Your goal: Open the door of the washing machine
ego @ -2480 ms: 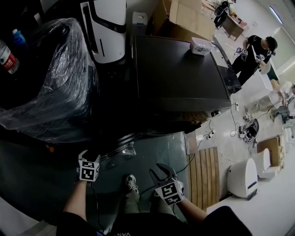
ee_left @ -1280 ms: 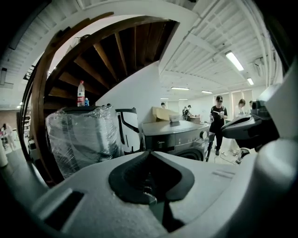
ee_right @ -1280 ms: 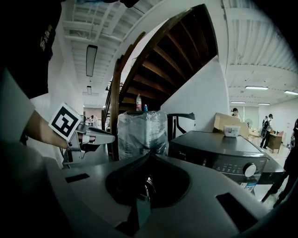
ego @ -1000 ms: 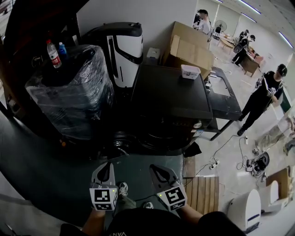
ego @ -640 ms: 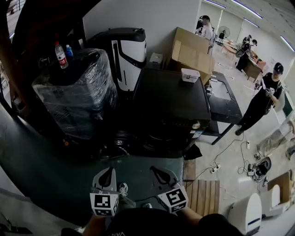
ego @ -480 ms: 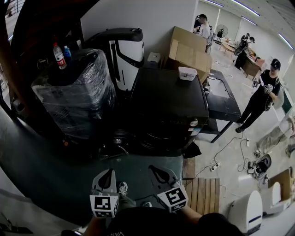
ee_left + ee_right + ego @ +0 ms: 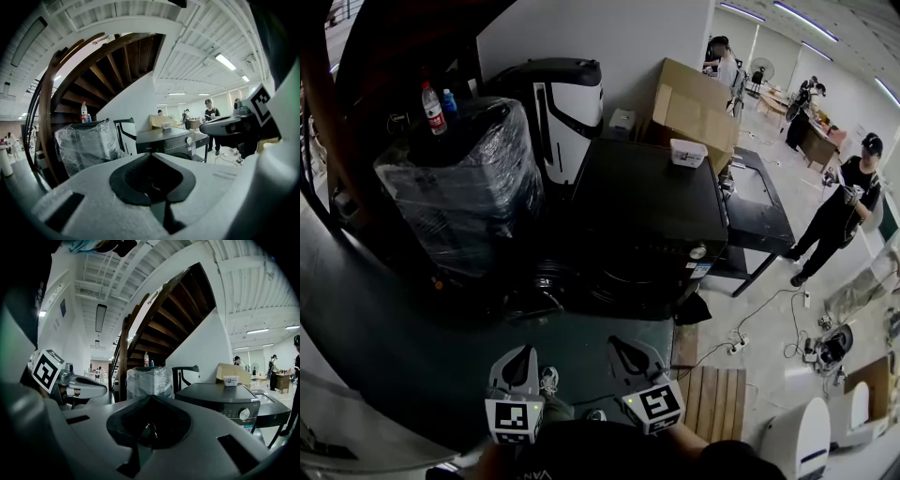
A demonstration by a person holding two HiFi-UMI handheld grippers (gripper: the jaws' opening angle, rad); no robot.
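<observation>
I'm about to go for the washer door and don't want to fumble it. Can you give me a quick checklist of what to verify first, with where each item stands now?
1. Grippers empty: ok; the left gripper and right gripper hold nothing.
2. Jaws open for a handle: not ok; both are shut.
3. Within touch of the washing machine: not ok; both hang short of it, with floor between.
4. Door handle spotted: cannot tell; its front is in shadow.
5. Bystander out of the way: ok; the person stands off to one side.
</observation>
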